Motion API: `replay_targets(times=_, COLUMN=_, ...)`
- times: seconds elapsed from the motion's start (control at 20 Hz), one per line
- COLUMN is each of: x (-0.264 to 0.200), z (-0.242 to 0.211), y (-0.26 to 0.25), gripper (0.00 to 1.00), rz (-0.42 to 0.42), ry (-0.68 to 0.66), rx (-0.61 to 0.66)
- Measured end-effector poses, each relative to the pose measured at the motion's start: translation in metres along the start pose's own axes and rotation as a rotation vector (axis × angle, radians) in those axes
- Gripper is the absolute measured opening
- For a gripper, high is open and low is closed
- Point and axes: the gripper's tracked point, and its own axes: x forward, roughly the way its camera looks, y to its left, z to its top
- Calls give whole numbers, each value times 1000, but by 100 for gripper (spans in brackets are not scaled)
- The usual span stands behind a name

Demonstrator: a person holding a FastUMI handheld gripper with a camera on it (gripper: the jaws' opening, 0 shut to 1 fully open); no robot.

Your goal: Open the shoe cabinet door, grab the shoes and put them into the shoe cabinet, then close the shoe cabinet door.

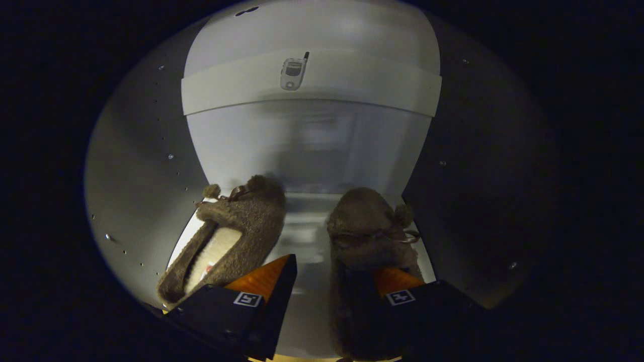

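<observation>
Claw (322, 274) wide open, empty | left slipper (236, 229), right slipper (370, 236) on cabinet shelf (307, 221) | soft, light; pinch heel rim.

Home shoe cabinet (312, 146), fuzzy slippers (236, 226)

So the thing carrying everything here is the bottom shelf (302, 236) inside the shoe cabinet, a pale, slightly glossy board. Two fuzzy brown slippers sit right on it. The left slipper (226, 236) is tipped onto its side and angled, so its cream lining faces up and left, pom-pom at the far end. The right slipper (367, 236) lies flat, toe pointing far, with a little bow and pom-pom. They're apart, with a bare strip of shelf between them.
</observation>
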Motion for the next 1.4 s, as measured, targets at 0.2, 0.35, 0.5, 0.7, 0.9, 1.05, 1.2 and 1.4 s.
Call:
replay_targets(times=0.2, x=-25, z=-2, y=0, gripper=91, rz=11, ry=-28, rx=11)
replay_targets(times=0.35, x=-48, z=0, y=-1, gripper=94, rz=20, ry=-68, rx=20)
replay_targets(times=0.5, x=-74, z=0, y=-1, gripper=95, rz=26, ry=-109, rx=25)
replay_targets(times=0.7, x=-106, z=5, y=-1, gripper=96, rz=40, ry=-190, rx=47)
replay_targets(times=0.9, x=-142, z=5, y=-1, gripper=98, rz=46, ry=-264, rx=37)
replay_targets(times=1.05, x=-190, z=16, y=2, gripper=98, rz=41, ry=-416, rx=44)
replay_targets(times=1.2, x=-260, z=17, y=0, gripper=98, rz=4, ry=-577, rx=26)
replay_targets(times=1.4, x=-350, z=-21, y=-7, gripper=98, rz=-25, ry=-651, rx=45)
